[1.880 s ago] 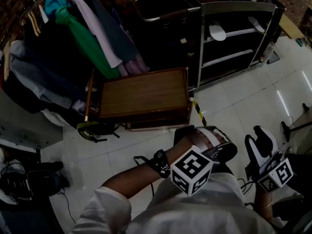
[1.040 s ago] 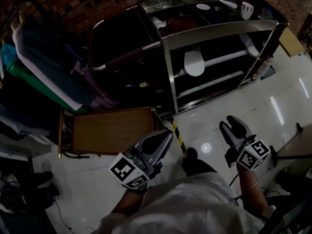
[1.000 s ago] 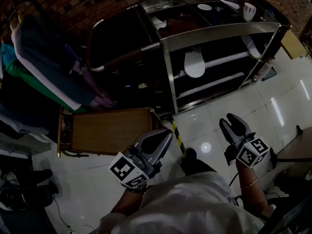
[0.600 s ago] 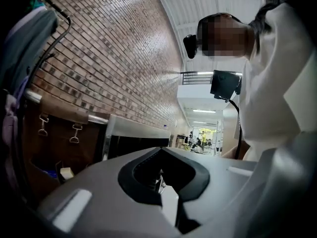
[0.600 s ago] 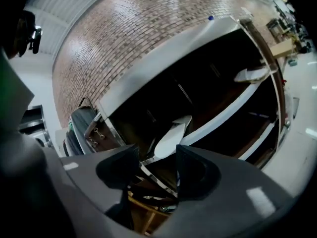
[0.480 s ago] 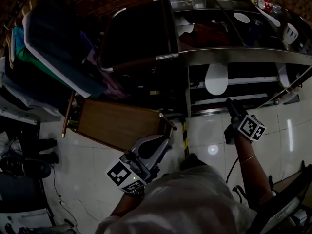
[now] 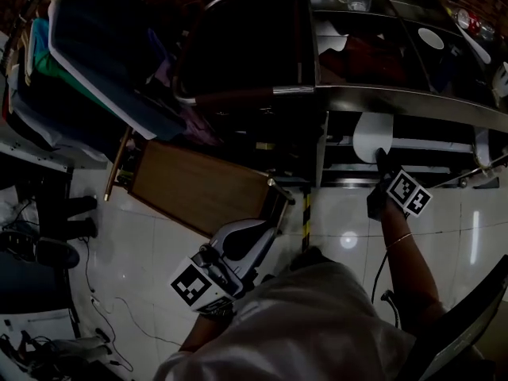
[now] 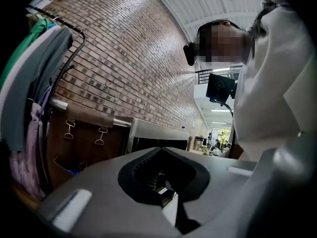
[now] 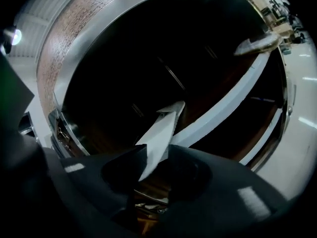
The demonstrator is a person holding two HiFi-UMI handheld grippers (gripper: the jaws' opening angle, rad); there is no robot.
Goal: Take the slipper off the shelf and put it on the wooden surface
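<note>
Slipper (image 7: pixel 371 132) is looking light, thin and floppy; right gripper (image 7: pixel 380 159) is pinching its near edge on the shelf (image 7: pixel 436 144), while left gripper (image 7: pixel 270 213) is idling clenched, empty.

The head view is very dark; only the white floor (image 7: pixel 119 252) shows well, with one small shiny spot (image 7: pixel 348 239) near the right jaws. The left gripper view is bright, with light on the brick wall (image 8: pixel 129 58) beyond the jaws, but the jaws look fuzzy up close. The right gripper view is dim: the shelf (image 9: pixel 233 100) beyond the jaws is almost black, the white slipper (image 9: pixel 161 130) between them looks palest, and lines bend near the black corners.
</note>
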